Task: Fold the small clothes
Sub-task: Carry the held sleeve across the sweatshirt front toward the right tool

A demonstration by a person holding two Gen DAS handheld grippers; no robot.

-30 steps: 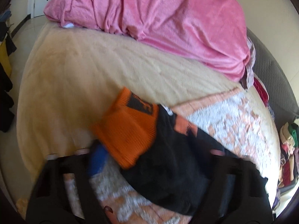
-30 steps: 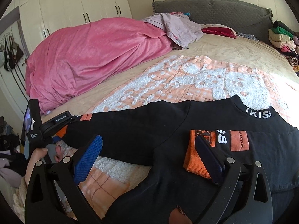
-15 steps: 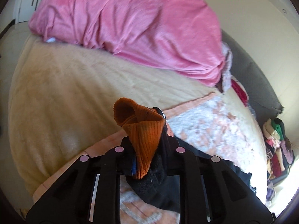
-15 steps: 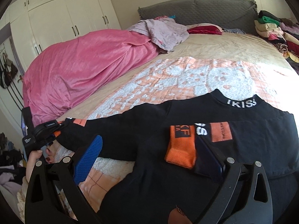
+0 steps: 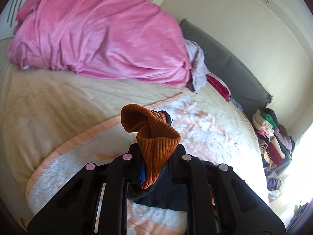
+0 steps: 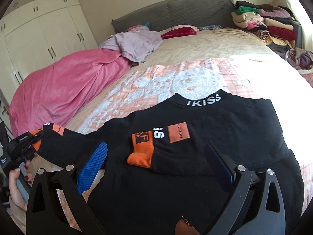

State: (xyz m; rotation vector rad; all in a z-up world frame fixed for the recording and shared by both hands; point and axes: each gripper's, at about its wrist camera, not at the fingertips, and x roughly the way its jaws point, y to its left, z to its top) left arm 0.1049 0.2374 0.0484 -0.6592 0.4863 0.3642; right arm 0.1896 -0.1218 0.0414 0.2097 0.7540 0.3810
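Observation:
A black sweater (image 6: 225, 121) with "IKISS" on its collar lies flat on the bed. One sleeve is folded across the chest, and its orange cuff (image 6: 141, 152) rests on the black cloth. My right gripper (image 6: 156, 146) hovers open over that cuff, its blue pads (image 6: 93, 164) wide apart and touching nothing. My left gripper (image 5: 154, 168) is shut on the other sleeve's orange cuff (image 5: 154, 137), which stands bunched above the jaws, held above the blanket. The black sleeve (image 5: 156, 195) hangs below. In the right wrist view the left gripper (image 6: 29, 143) is at far left, held by a hand (image 6: 17, 186).
An orange and white blanket (image 6: 176, 78) lies under the sweater. A pink duvet (image 5: 97, 35) is heaped along the bed's far side, with a lilac garment (image 6: 135, 43) and red pillow (image 6: 180, 31) by the grey headboard (image 6: 176, 13). Stacked clothes (image 6: 264, 23) sit at right.
My left gripper closed on the orange cuff and raised it off the bed, bunching it. My right gripper slid sideways, so the folded cuff now lies between its fingers.

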